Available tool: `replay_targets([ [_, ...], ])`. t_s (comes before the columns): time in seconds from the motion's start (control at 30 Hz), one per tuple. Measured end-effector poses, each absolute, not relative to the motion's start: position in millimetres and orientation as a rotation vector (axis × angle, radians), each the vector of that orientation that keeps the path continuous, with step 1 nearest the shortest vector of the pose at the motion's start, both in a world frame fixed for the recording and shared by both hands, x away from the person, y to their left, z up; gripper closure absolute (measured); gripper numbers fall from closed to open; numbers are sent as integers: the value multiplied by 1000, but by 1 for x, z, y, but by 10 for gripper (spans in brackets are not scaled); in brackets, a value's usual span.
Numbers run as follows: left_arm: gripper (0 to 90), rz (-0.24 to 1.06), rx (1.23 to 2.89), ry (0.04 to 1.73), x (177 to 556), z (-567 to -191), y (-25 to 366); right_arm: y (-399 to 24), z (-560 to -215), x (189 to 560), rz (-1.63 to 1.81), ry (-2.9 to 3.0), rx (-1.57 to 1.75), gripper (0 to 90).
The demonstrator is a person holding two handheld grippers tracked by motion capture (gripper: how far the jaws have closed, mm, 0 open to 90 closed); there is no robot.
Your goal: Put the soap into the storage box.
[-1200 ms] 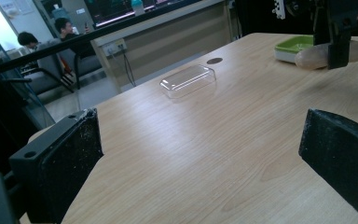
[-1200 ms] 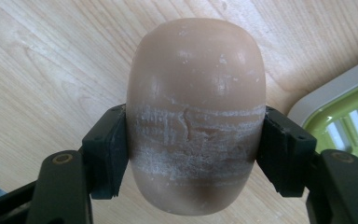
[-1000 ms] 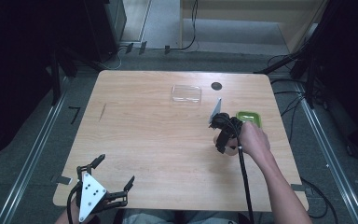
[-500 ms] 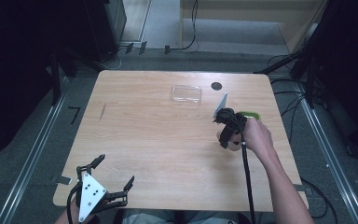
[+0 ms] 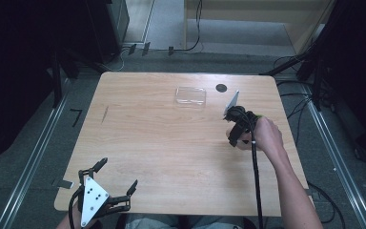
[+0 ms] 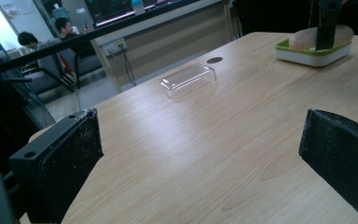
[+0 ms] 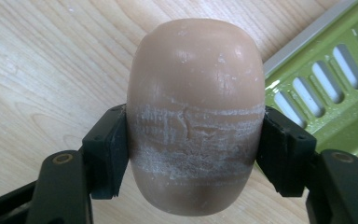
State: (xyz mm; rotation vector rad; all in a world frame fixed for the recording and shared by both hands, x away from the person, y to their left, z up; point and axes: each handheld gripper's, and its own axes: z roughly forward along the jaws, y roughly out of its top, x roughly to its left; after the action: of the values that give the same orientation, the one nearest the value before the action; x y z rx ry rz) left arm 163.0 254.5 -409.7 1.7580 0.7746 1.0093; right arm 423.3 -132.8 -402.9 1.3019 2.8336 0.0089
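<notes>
Your right gripper (image 7: 193,154) is clamped on a tan oval soap bar (image 7: 196,116); both black jaws press flat against its sides, and the bar sticks out past the jaw tips. A whitish scuffed band runs across the soap where the jaws hold it. In the right gripper view the soap hangs over bare wood, just beside the green slotted soap dish (image 7: 328,88), which sits at the upper right; the soap's edge overlaps the dish's pale rim in the picture, but contact can't be judged. In the high view your right hand (image 5: 267,136) holds that gripper (image 5: 238,125) near the right edge of the wooden table (image 5: 162,143), cable trailing back along your forearm. A sliver of green shows just beside the hand.

Your left gripper (image 5: 108,191) sits at the near left corner of the table, well apart from the right one, grey three-cornered plate on top. Its jaws are spread wide with nothing between them; in the left gripper view only tabletop lies between the two black pads (image 6: 67,163).

A clear plastic lid (image 5: 190,95) lies flat toward the far side of the table, middle, with a small dark round spot (image 5: 221,88) near it on the wood. From the left gripper view the lid (image 6: 187,80) is far ahead, and the dish (image 6: 313,50) is at far right with soap (image 6: 303,39) above it and the right gripper's dark body in front.
</notes>
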Motion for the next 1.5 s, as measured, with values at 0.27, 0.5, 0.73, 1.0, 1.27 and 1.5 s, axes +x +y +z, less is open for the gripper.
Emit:
replay_targets([
  [0.27,0,1010,1760,774,163,-410,255,-139,-403,428,25,2809,1333,334],
  [0.5,0,1010,1759,774,163,-410,255,-144,-403,433,29,2789,1348,334],
  [0.73,0,1009,1759,775,163,-410,255,-153,-405,439,58,2757,1396,334],
  [1.0,0,1010,1760,775,163,-410,255,-162,-407,446,103,2708,1473,334],
  [1.27,0,1010,1758,776,163,-410,255,-171,-409,452,146,2636,1538,334],
  [1.5,0,1009,1759,776,163,-410,255,-176,-412,456,172,2581,1607,334],
])
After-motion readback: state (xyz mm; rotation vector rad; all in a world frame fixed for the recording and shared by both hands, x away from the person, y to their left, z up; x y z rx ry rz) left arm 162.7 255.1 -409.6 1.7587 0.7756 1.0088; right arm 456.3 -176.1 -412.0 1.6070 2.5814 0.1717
